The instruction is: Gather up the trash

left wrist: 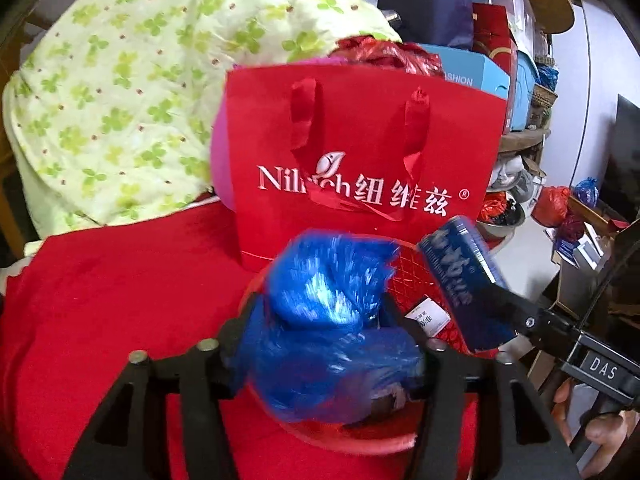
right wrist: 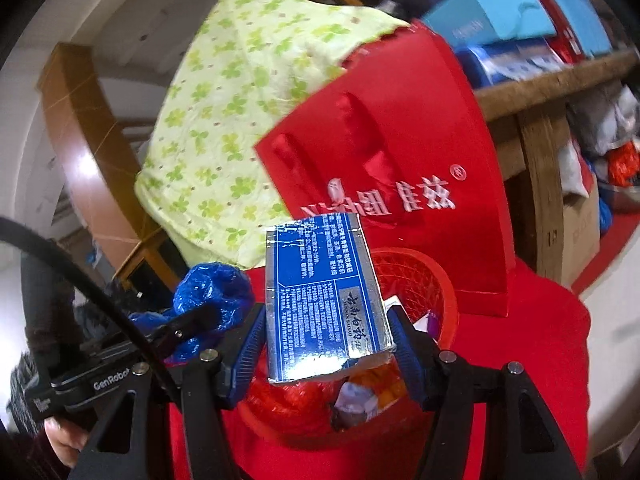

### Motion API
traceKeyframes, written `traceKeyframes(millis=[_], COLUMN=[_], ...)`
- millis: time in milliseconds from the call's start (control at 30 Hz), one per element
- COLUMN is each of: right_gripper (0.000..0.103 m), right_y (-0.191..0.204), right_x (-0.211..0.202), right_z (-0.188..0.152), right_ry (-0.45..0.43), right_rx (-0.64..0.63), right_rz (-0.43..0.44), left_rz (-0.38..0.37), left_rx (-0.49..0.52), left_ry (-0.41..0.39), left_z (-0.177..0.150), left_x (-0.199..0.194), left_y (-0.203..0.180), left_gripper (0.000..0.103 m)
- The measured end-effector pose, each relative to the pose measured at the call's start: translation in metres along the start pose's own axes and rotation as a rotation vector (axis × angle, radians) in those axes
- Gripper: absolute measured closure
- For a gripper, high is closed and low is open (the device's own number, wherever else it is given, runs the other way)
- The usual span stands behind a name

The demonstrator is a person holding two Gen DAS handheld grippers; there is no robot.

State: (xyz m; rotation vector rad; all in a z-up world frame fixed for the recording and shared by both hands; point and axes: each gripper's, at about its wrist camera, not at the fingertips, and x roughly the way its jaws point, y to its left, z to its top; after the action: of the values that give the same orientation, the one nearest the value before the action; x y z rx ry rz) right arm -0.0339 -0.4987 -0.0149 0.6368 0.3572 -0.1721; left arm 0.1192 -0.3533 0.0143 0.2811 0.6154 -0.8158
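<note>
A: Where is the trash right now?

B: Both pieces hang over the red basket (right wrist: 436, 280), which sits on the red cloth (left wrist: 112, 300) just in front of the red paper bag (left wrist: 360, 152). The left gripper (left wrist: 328, 344) has the crumpled blue plastic bag (left wrist: 332, 300) between its fingers (left wrist: 404, 320), over the basket's near rim.

A: Is it clamped?

B: I cannot tell; the plastic fills the gap and hides the pads, and the picture is smeared.

A: And the other hand?

B: The right gripper (right wrist: 326, 340) grips a blue and silver carton (right wrist: 324, 304), its blue ribbed fingers (right wrist: 250, 344) pressed on either side. From the left wrist view, that carton (left wrist: 460, 276) sits at three o'clock of the blue bag, above the basket's right edge.

A: Anything already inside?

B: Red foil and a few wrappers, seen under the carton at six o'clock. A green clover-print quilt (left wrist: 120, 100) lies behind the paper bag at ten o'clock.
</note>
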Motion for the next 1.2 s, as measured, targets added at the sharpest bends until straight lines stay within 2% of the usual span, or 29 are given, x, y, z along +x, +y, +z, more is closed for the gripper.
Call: traceKeyframes(millis=[33, 167, 300, 467, 633, 767, 833, 1033, 1200], right_gripper=[0.035, 0.031, 0.031, 0.031, 0.031, 0.030, 0.030, 0.030, 0.029], right_y=[-0.004, -0.019, -0.013, 0.021, 0.064, 0.086, 0.095, 0.123, 0.145], right_x=[0.005, 0.020, 0.008, -0.021, -0.047, -0.068, -0.077, -0.101, -0.119], right_z=[0.001, -0.004, -0.009, -0.016, -0.034, -0.049, -0.056, -0.074, -0.090], right_ry=[0.011, 0.063, 0.035, -0.010, -0.011, -0.006, -0.004, -0.014, -0.031], right_rx=[0.019, 0.099, 0.061, -0.035, -0.153, -0.194, -0.206, -0.267, -0.355], right_rz=[0.008, 0.029, 0.018, -0.001, -0.041, -0.056, -0.059, -0.061, -0.126], left_rz=[0.007, 0.017, 0.090, 0.157, 0.218, 0.249, 0.268, 0.324, 0.356], left_rx=[-0.005, -0.031, -0.010, -0.024, -0.017, -0.021, -0.023, -0.028, -0.039], left_ry=[0.009, 0.039, 0.015, -0.050, -0.101, -0.126, -0.136, -0.162, -0.179], left_z=[0.000, -0.010, -0.023, -0.031, -0.041, -0.052, -0.058, -0.071, -0.084], left_x=[0.006, 0.012, -0.012, -0.057, -0.101, -0.129, -0.142, -0.173, -0.197], left_y=[0.001, 0.008, 0.016, 0.026, 0.028, 0.029, 0.031, 0.034, 0.032], left_gripper=[0.035, 0.035, 0.032, 0.020, 0.018, 0.016, 0.009, 0.008, 0.008])
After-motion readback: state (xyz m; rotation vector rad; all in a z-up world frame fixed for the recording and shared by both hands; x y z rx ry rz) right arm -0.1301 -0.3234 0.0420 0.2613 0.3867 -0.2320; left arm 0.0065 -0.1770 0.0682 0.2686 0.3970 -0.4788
